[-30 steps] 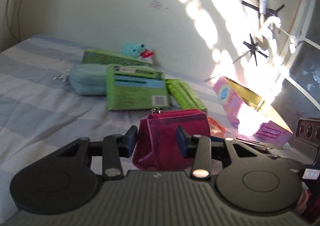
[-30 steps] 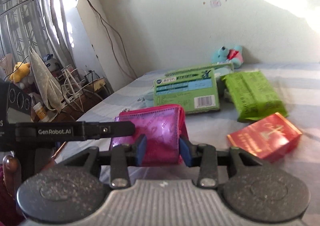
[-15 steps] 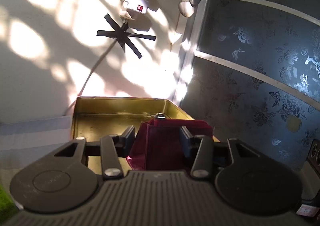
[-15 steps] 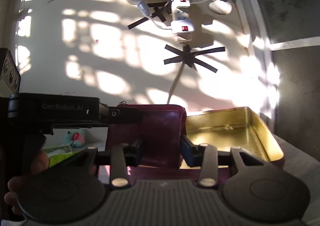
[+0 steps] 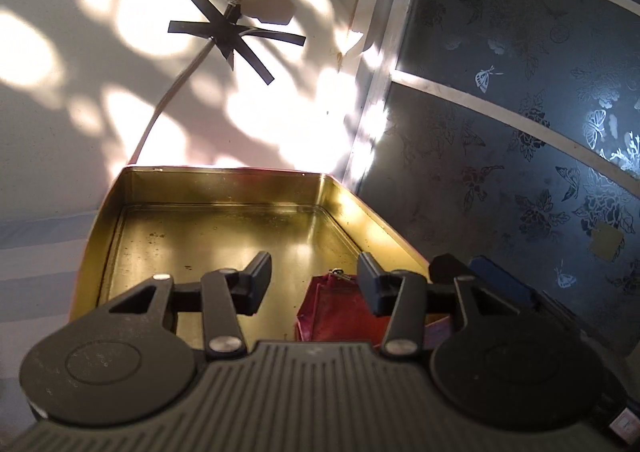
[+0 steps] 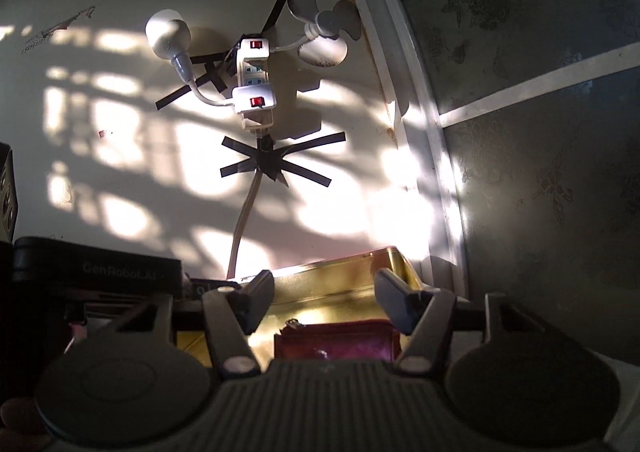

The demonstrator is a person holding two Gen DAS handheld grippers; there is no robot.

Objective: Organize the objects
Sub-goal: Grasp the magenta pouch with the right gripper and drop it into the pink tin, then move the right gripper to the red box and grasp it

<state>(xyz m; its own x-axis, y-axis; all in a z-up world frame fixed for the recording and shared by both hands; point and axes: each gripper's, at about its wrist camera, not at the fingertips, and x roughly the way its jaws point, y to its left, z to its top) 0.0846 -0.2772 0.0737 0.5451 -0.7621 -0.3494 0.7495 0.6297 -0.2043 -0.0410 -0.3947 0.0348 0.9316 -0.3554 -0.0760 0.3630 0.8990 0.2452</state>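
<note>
**Wallet in the tin, both grippers spread above it**

The magenta wallet (image 5: 336, 308) lies inside the gold tin box (image 5: 224, 187), near its front right corner, with a zipper pull showing at its top edge. Neither claw holds it.

The left gripper (image 5: 311, 276) has its jaws wide apart, and the wallet sits below and slightly right of the gap's centre, closer to the right finger. The right gripper (image 6: 325, 294) is likewise spread with nothing between its fingers; in its view the wallet (image 6: 336, 344) lies directly under the gap, its long axis running across, from finger to finger. The 2 grippers look about equally near, both tilted up toward the sunlit wall (image 6: 120, 171) and the taped power strip (image 6: 254, 91).

Judging from this, the wallet is placed, and the next move is probably a withdrawal straight back and up, clear of the tin's rim, toward another object.
</note>
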